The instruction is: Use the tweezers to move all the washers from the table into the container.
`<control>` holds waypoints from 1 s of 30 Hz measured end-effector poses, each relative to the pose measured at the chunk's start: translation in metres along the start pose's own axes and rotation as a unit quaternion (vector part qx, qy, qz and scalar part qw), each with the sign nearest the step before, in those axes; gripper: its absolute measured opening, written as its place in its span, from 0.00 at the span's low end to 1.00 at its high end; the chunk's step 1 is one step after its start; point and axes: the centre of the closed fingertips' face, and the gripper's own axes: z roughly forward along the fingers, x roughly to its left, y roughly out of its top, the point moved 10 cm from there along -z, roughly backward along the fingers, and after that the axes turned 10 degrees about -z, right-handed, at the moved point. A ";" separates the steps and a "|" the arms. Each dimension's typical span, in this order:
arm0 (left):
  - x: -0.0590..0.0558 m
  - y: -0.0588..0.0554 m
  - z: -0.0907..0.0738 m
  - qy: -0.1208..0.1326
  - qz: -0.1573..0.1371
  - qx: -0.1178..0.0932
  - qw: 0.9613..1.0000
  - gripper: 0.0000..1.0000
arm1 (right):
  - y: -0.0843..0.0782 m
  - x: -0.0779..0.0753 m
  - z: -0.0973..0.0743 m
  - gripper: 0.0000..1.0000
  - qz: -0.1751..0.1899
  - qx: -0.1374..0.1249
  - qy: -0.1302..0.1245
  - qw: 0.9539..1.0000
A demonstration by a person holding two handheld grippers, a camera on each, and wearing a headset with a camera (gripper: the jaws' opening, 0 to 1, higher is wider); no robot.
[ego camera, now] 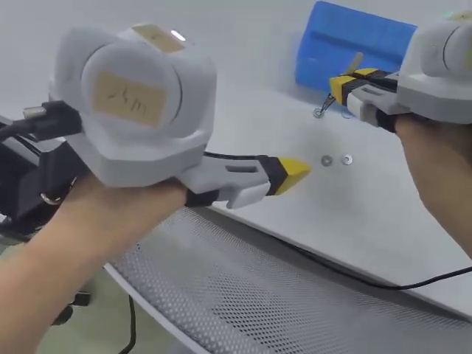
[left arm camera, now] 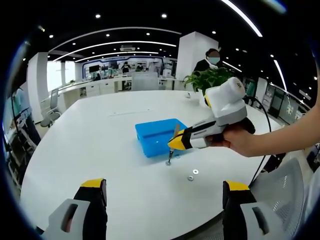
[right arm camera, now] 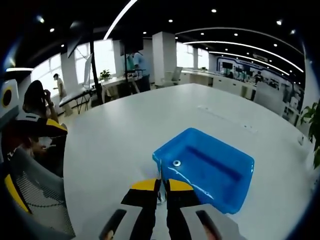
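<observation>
My right gripper (ego camera: 345, 88) is shut on thin tweezers (left arm camera: 172, 150), just in front of the blue container (ego camera: 354, 44). The tweezer tips hold what looks like a washer (ego camera: 319, 112) slightly above the table. Two more washers (ego camera: 327, 160) (ego camera: 347, 159) lie side by side on the white table, also seen as washers (left arm camera: 193, 175) in the left gripper view. In the right gripper view, the shut right gripper (right arm camera: 161, 187) points at the container (right arm camera: 205, 167), which has one washer (right arm camera: 176, 163) inside. My left gripper (left arm camera: 165, 200) stands open and holds nothing, near the table's front edge (ego camera: 291, 173).
A grey mesh chair back (ego camera: 243, 295) sits below the table edge, with a black cable (ego camera: 354, 273) running along it. A potted plant (left arm camera: 207, 77) and a person (left arm camera: 212, 57) stand at the table's far side. The white table (left arm camera: 90, 145) stretches wide to the left.
</observation>
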 end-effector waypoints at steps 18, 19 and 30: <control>0.002 -0.001 0.001 -0.003 0.003 0.003 1.000 0.99 | -0.001 0.002 0.000 0.03 0.005 -0.003 0.000 1.000; 0.002 -0.001 0.001 -0.003 0.003 0.003 1.000 0.99 | 0.000 0.002 0.000 0.03 0.007 -0.003 0.000 1.000; 0.003 -0.002 -0.001 -0.003 0.004 0.006 1.000 0.98 | -0.002 0.001 0.003 0.03 0.012 -0.003 0.002 1.000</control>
